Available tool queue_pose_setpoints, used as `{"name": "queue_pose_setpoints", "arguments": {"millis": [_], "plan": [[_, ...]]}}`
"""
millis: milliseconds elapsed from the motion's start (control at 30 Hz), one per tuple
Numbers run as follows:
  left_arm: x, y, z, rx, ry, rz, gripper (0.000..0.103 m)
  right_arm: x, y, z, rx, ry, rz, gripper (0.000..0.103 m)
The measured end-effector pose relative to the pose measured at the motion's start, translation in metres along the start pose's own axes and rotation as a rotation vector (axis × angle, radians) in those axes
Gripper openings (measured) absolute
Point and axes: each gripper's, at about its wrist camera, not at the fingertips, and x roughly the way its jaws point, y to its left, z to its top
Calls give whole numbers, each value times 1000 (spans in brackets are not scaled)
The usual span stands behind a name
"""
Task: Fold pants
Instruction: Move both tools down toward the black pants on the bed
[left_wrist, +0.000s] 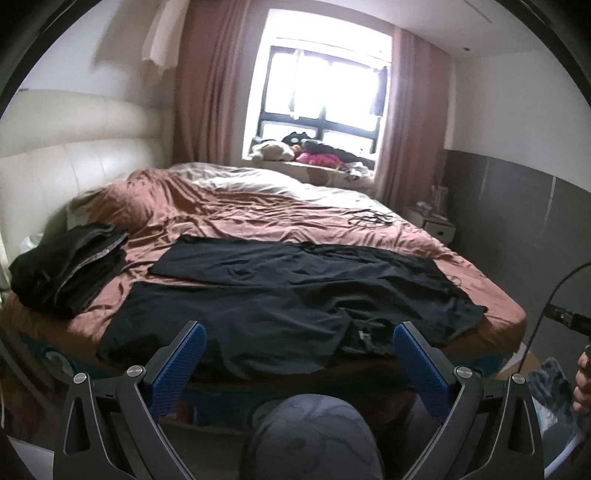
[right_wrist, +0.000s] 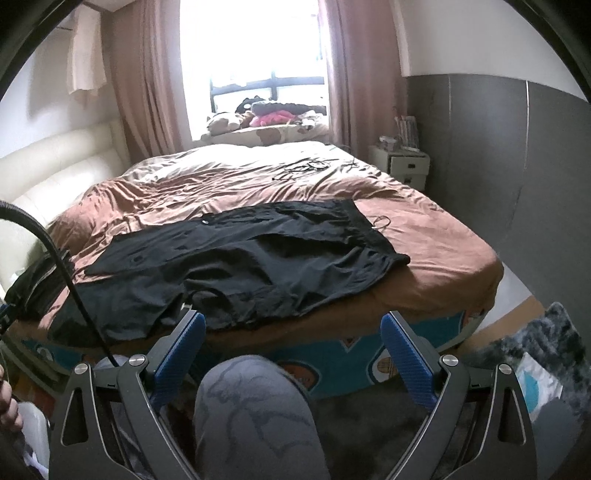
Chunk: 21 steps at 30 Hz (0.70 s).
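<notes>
Black pants (left_wrist: 280, 295) lie spread flat across the near part of the bed, legs to the left, waist to the right; they also show in the right wrist view (right_wrist: 240, 258). My left gripper (left_wrist: 299, 332) is open and empty, held back from the bed's near edge above the pants' lower hem side. My right gripper (right_wrist: 291, 325) is open and empty, in front of the bed edge below the pants.
Brown duvet (left_wrist: 258, 214) covers the bed. A pile of dark folded clothes (left_wrist: 66, 266) sits at the left. Black cables (right_wrist: 303, 166) lie far on the bed. A white nightstand (right_wrist: 402, 162) stands at right. My knee (right_wrist: 255, 417) is below the grippers.
</notes>
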Motion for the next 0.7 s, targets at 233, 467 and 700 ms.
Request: {"name": "queue_pose_setpoints", "arguments": {"millis": [233, 467, 700], "plan": [[32, 33, 0, -57, 44, 55, 102, 33, -4, 13, 19, 38, 5, 96], [53, 69, -6, -118, 69, 120, 102, 61, -7, 24, 29, 66, 14, 96], [71, 113, -15, -197, 99, 194, 102, 91, -21, 35, 52, 105, -1, 96]]}}
